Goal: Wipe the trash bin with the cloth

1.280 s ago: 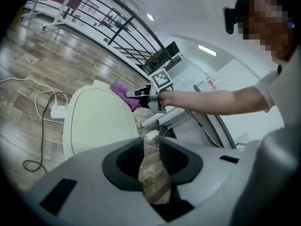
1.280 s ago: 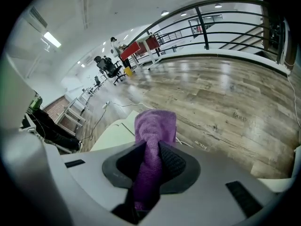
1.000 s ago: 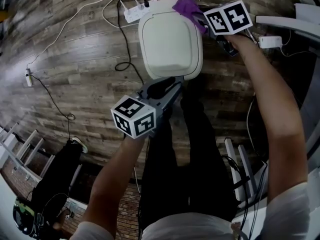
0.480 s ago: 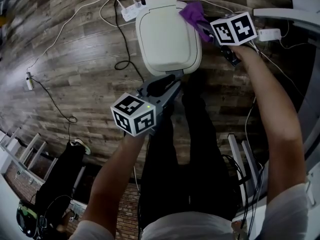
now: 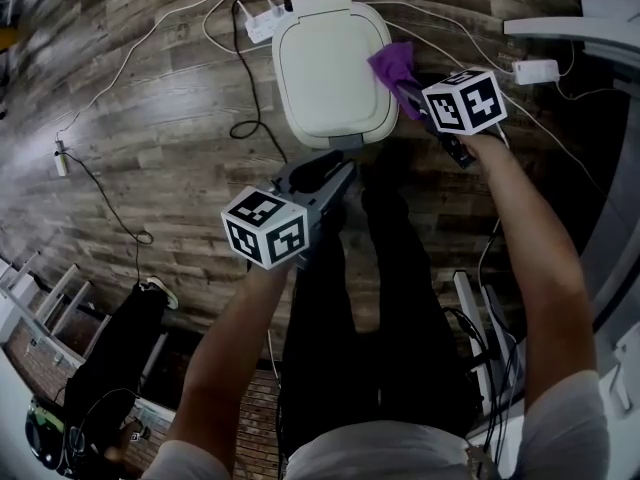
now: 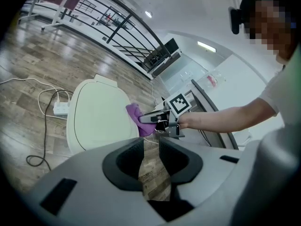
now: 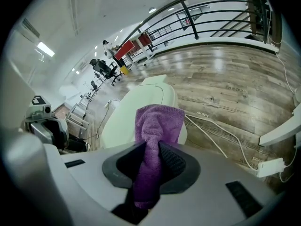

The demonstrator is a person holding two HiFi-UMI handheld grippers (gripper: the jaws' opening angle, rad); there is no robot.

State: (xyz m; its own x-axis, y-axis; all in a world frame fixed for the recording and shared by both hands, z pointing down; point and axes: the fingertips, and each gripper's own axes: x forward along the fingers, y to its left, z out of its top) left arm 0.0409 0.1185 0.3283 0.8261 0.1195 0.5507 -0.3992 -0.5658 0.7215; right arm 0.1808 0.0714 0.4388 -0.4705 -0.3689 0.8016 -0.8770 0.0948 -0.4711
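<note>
- Right gripper (image 5: 410,93) sits lower on the trash bin's (image 5: 325,68) right edge than before.
- Its jaws clamp the cloth (image 5: 392,65), lengthwise toward upper left.
- Left gripper's (image 5: 335,165) jaws gape, empty.

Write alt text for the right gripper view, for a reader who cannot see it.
The right gripper holds a purple cloth in its shut jaws, the free end in front of a closed cream trash bin. Behind lies a wooden floor with a white cable.

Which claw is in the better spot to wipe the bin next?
Right. The right claw grips the purple cloth at the trash bin's lid edge. The left claw is empty and hangs short of the bin.
</note>
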